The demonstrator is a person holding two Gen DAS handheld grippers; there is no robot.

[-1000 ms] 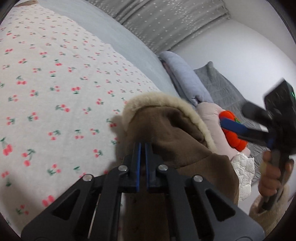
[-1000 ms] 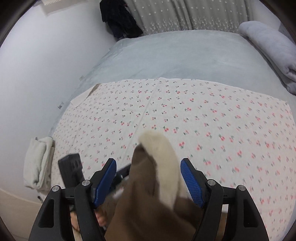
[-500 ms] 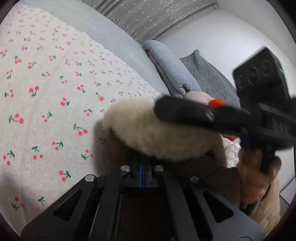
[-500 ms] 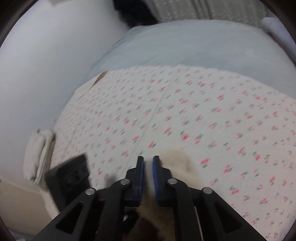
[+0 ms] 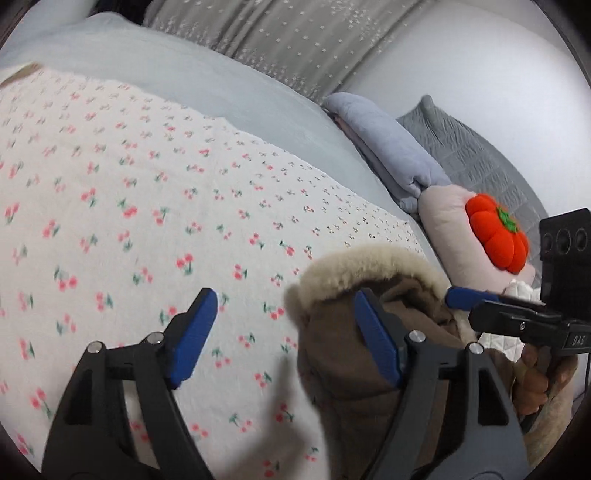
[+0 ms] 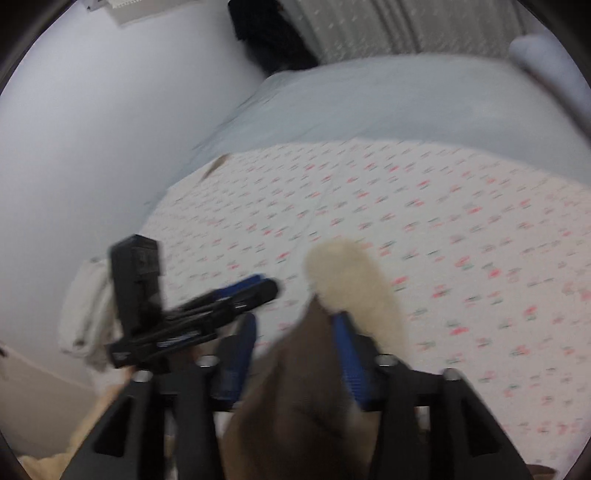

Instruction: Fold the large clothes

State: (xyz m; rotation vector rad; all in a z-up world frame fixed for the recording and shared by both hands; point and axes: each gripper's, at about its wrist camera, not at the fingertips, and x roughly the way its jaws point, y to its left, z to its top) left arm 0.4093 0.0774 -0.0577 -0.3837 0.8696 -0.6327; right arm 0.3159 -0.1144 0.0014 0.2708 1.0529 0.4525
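Note:
A brown coat with a cream fleece collar lies at the near edge of the cherry-print sheet. My left gripper is open, its right finger resting against the coat and its left finger over the sheet. My right gripper is open with the brown coat between its fingers; the fleece collar sticks out beyond them. The right gripper also shows at the right of the left wrist view, and the left gripper shows at the left of the right wrist view. The right wrist view is blurred.
A grey-blue bedcover lies beyond the sheet. A rolled blue blanket, grey quilted pillow, pink cushion and orange pumpkin plush sit at the right. A folded white cloth lies by the wall; dark clothing hangs by the curtain.
Both grippers were shut on the coat half a second ago and have opened. The coat has dropped onto the sheet.

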